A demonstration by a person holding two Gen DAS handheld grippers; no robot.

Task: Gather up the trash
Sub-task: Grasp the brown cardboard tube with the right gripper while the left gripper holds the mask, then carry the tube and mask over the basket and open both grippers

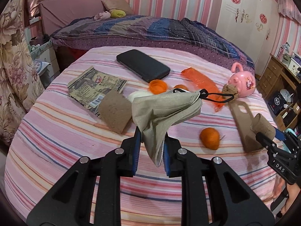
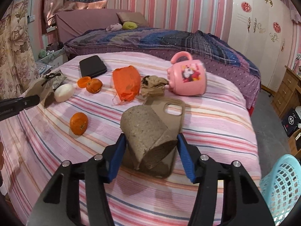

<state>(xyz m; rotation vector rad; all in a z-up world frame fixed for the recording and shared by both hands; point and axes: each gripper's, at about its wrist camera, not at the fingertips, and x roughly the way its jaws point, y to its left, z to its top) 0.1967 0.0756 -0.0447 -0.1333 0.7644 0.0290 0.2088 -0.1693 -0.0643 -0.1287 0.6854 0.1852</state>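
Note:
A beige face mask [image 1: 165, 107] with black ear loops hangs from my left gripper [image 1: 152, 133], which is shut on its lower fold above the striped bedsheet [image 1: 56, 141]. My right gripper [image 2: 150, 138] has a grey-brown cardboard tube [image 2: 144, 124] between its blue pads; both pads touch the tube's sides and its end looks squashed. The tube rests over a brown phone case [image 2: 169, 113]. Loose on the sheet lie a whole tangerine [image 2: 79, 123], tangerine peel [image 2: 94, 84], an orange net bag [image 2: 126, 82], crumpled brown paper [image 2: 152, 86] and a printed wrapper [image 1: 94, 86].
A pink mug [image 2: 188, 79] lies on its side behind the phone case. A black case [image 1: 143, 65] sits further back, a white oval object [image 2: 64, 92] at the left. A light blue mesh basket [image 2: 280, 188] stands off the bed's right edge. A wooden dresser [image 2: 287, 90] is beyond.

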